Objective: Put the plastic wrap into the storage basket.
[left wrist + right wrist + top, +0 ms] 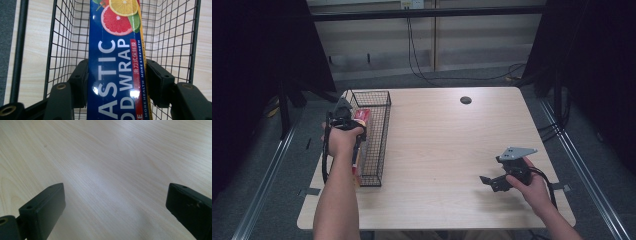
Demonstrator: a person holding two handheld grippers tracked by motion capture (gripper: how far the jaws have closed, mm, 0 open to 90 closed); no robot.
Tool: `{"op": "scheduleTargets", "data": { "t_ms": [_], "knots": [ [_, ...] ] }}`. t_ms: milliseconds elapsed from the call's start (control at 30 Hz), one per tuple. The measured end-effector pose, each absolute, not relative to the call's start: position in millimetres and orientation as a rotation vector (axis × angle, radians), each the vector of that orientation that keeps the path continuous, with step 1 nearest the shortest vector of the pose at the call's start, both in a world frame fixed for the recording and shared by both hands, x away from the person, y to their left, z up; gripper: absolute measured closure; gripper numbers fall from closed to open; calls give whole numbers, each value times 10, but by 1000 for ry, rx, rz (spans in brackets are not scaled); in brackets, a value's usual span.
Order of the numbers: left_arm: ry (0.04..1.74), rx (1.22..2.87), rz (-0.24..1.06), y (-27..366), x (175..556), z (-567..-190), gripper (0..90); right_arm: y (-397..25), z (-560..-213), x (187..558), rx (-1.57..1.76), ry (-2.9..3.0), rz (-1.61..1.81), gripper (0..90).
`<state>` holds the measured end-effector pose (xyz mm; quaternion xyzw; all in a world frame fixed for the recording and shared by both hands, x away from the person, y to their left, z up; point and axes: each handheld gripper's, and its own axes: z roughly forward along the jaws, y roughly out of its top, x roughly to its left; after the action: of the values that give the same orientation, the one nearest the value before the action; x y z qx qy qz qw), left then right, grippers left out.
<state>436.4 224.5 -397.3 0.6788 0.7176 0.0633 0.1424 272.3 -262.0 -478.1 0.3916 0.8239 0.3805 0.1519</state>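
A long blue plastic food wrap box (116,62) with citrus pictures lies lengthwise over the black wire basket (170,32). My left gripper (117,80) is shut on the box, one black jaw pressed to each long side. In the high view the left gripper (343,116) is over the basket (379,137) at the table's left edge, with the box's red end (361,115) showing beside it. My right gripper (494,183) hovers low over the bare tabletop at the front right, and in the right gripper view it (115,202) is open, jaws far apart with nothing between them.
The light wooden table (447,145) has a round black cable hole (465,100) near its far edge. Black curtains flank both sides and cables hang down the back wall. The basket runs along the table's left edge.
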Motion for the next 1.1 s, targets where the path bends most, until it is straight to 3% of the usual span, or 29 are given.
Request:
{"op": "scheduleTargets", "data": {
  "t_ms": [467,733,1100],
  "knots": [
    [2065,1947,211,2258,4354,-3981,404,-2622,-4789,2667,1108,2376,1071,23],
    [2078,1897,225,2309,4337,-3895,241,-2668,-4794,2637,1112,2369,1057,23],
    [2051,1846,224,2358,4258,-3741,171,-2669,-4784,2602,1110,2370,1050,23]
  ]
}}
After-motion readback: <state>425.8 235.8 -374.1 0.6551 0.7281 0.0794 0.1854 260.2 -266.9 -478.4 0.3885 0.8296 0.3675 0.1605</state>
